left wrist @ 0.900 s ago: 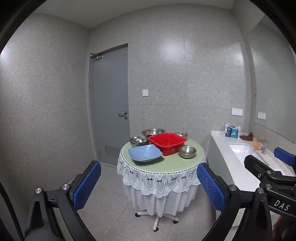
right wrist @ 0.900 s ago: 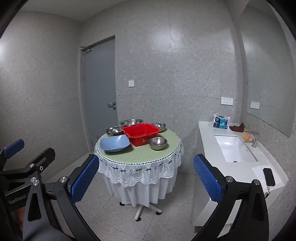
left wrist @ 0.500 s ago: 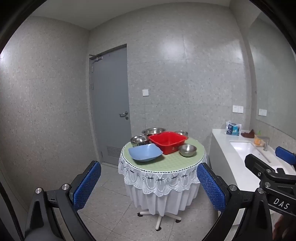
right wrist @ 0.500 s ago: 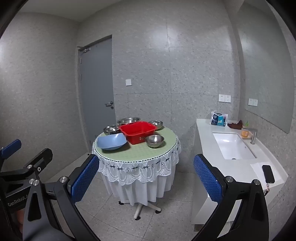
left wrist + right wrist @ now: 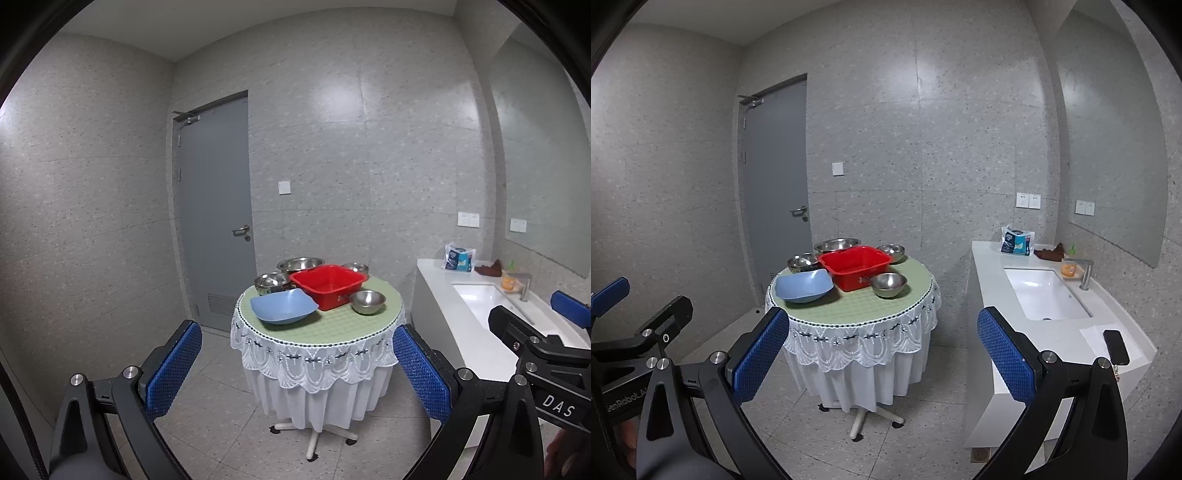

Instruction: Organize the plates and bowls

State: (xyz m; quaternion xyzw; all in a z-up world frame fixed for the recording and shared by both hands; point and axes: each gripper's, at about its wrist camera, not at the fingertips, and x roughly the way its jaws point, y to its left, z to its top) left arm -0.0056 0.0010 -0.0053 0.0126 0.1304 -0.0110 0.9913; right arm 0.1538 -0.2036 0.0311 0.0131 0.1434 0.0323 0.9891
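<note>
A round table (image 5: 332, 325) with a green top and white lace skirt stands ahead, also in the right wrist view (image 5: 864, 310). On it sit a red square basin (image 5: 327, 286) (image 5: 855, 266), a light blue square plate (image 5: 283, 306) (image 5: 803, 285), and several steel bowls, one in front at the right (image 5: 367, 301) (image 5: 888, 284) and others behind (image 5: 300, 264) (image 5: 836, 244). My left gripper (image 5: 295, 369) and right gripper (image 5: 881, 354) are both open and empty, well short of the table.
A white counter with a sink (image 5: 1041, 295) runs along the right wall, with a tap (image 5: 1086, 275), a tissue pack (image 5: 1015, 240) and a phone (image 5: 1115, 345). A grey door (image 5: 216, 206) is behind the table. Tiled floor (image 5: 229, 424) lies between me and the table.
Both cameras have shifted slightly; the table sits a little further away and lower-left in view. Both grippers stay open and empty.
</note>
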